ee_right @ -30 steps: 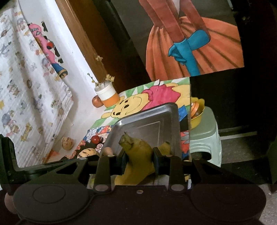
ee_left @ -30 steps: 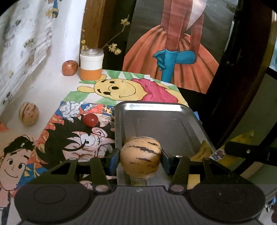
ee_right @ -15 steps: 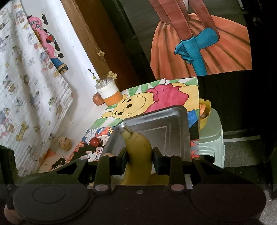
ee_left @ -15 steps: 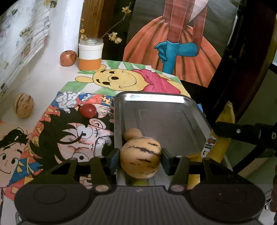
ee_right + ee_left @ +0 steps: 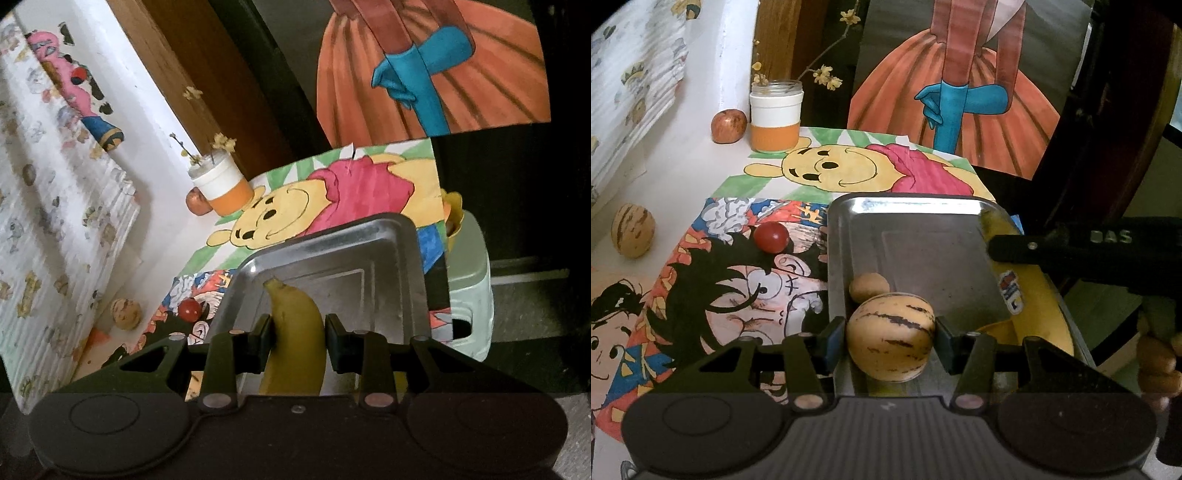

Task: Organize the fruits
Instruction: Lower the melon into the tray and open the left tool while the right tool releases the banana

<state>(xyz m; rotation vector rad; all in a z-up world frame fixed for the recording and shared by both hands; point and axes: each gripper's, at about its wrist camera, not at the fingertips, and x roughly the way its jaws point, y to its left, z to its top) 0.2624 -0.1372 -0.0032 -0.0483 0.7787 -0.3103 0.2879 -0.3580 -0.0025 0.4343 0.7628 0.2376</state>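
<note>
My left gripper (image 5: 891, 334) is shut on a striped yellow melon (image 5: 890, 336), held over the near left part of the metal tray (image 5: 908, 202). A small tan fruit (image 5: 868, 287) lies in the tray just beyond it. My right gripper (image 5: 297, 338) is shut on a yellow banana (image 5: 295, 332) over the tray's (image 5: 332, 230) near edge. The banana (image 5: 1030, 302) also shows in the left wrist view along the tray's right rim, under the right gripper's finger (image 5: 1071, 247).
On the cartoon-print table lie a red tomato (image 5: 771, 237), a second striped melon (image 5: 632, 235) and an apple (image 5: 728, 125) beside an orange-and-white jar (image 5: 775, 116). A green stool (image 5: 471, 280) with a yellow bowl (image 5: 453, 210) stands right of the table.
The right gripper has carried the banana up and forward over the tray's right side. The left gripper has lifted slightly with the melon.
</note>
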